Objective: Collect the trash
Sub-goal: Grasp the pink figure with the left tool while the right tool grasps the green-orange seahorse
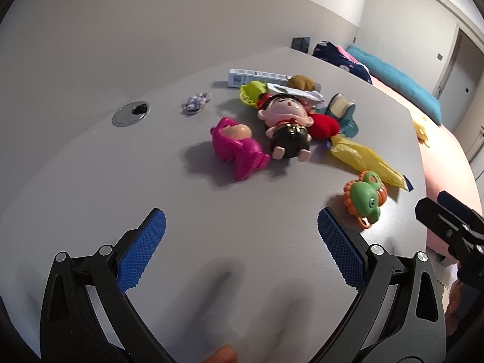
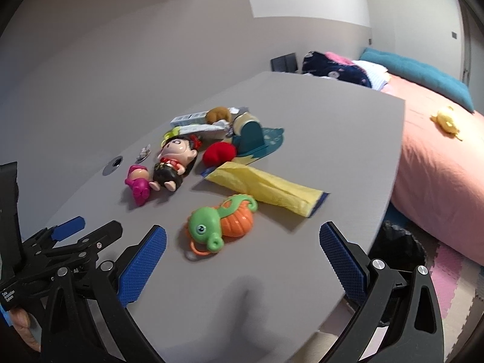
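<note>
**Wrappers among toys: both grippers wide, nothing held**

The left gripper [image 1: 242, 233] and the right gripper [image 2: 242, 245] hover over the grey table [image 1: 90, 181], jaws spread apart and empty. The likeliest trash, a crumpled yellow plastic wrapper [image 2: 266, 189], lies flat near the table's right edge, just beyond the green and orange seahorse toy [image 2: 220, 222]. It looks light, thin and limp, probably slippery; a pinch at its raised, puffed fold would likely hold better than at the flat end. Further back lie a silver foil packet [image 2: 208, 127], a white cardboard box [image 1: 257, 77] and a teal torn package [image 2: 257, 142]. A black-dressed doll [image 1: 287, 124], a pink baby figure [image 1: 236, 148] and a red plush heart [image 2: 219, 154] crowd these, so reaching them risks nudging toys.
</note>
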Action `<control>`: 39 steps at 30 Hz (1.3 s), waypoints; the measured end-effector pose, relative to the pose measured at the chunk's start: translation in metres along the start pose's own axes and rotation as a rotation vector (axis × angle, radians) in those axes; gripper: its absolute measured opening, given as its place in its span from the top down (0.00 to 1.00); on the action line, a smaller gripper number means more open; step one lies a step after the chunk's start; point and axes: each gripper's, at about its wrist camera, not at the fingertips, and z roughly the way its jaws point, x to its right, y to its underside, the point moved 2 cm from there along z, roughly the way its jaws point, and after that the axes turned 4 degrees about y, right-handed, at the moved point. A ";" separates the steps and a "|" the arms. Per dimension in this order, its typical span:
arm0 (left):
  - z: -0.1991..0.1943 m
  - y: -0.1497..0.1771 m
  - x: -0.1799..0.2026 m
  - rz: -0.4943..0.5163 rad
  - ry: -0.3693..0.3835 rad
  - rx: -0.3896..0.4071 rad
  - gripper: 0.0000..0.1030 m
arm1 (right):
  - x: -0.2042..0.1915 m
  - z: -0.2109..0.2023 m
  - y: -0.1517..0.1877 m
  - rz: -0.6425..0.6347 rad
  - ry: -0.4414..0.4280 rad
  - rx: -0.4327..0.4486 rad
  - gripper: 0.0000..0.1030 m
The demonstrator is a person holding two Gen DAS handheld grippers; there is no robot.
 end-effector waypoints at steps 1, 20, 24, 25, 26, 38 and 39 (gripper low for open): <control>0.001 -0.001 -0.001 -0.002 -0.005 -0.002 0.06 | -0.001 0.003 0.000 0.001 -0.009 -0.007 0.02; 0.048 -0.038 -0.023 -0.049 -0.047 -0.054 0.06 | -0.022 0.072 -0.005 -0.027 -0.006 -0.116 0.27; 0.058 -0.047 -0.027 -0.058 -0.065 -0.046 0.06 | -0.018 0.077 -0.009 -0.032 -0.015 -0.102 0.32; 0.060 -0.050 -0.028 -0.059 -0.068 -0.045 0.06 | -0.017 0.077 -0.009 -0.031 -0.018 -0.101 0.33; 0.063 -0.052 -0.028 -0.061 -0.069 -0.044 0.06 | -0.015 0.078 -0.010 -0.025 -0.029 -0.099 0.35; 0.089 -0.066 -0.030 -0.079 -0.092 -0.052 0.44 | -0.024 0.075 -0.009 -0.097 -0.089 -0.110 0.37; 0.088 -0.066 -0.031 -0.084 -0.094 -0.044 0.53 | -0.024 0.074 -0.008 -0.099 -0.098 -0.113 0.37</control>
